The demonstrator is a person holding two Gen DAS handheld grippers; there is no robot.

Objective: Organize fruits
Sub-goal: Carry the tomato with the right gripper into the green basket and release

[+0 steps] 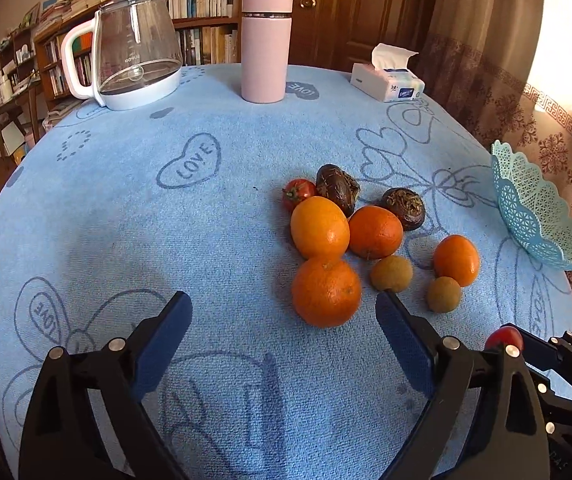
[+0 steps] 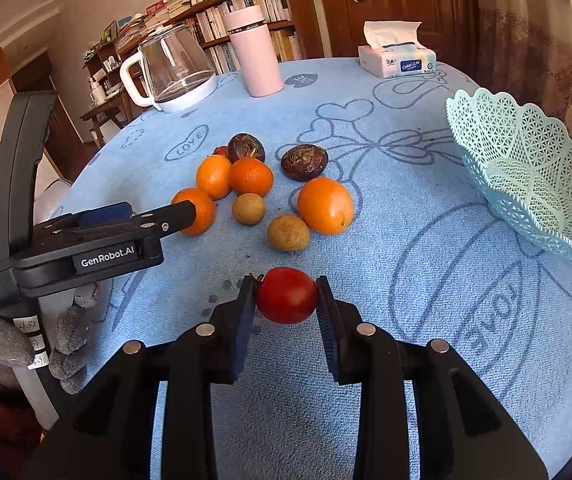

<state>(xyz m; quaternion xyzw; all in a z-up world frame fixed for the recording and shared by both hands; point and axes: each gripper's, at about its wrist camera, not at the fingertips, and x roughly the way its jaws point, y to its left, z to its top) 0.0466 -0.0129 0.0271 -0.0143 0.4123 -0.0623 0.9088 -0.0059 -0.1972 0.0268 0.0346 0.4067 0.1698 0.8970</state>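
Note:
My right gripper [image 2: 287,295] is shut on a red tomato [image 2: 287,295], held just above the blue cloth; it also shows in the left wrist view [image 1: 505,338]. My left gripper [image 1: 284,304] is open and empty, with the nearest orange [image 1: 326,291] just beyond its tips. Several oranges, two brown round fruits [image 2: 288,233], two dark wrinkled fruits [image 2: 304,162] and a second tomato [image 1: 298,193] lie clustered on the cloth. An empty light-blue lattice fruit basket [image 2: 526,172] stands at the right edge.
A glass kettle [image 1: 130,52], a pink flask [image 1: 266,46] and a tissue box [image 1: 388,80] stand at the table's far side. The round table [image 1: 126,208] drops off on all sides. A bookshelf, door and curtain are behind.

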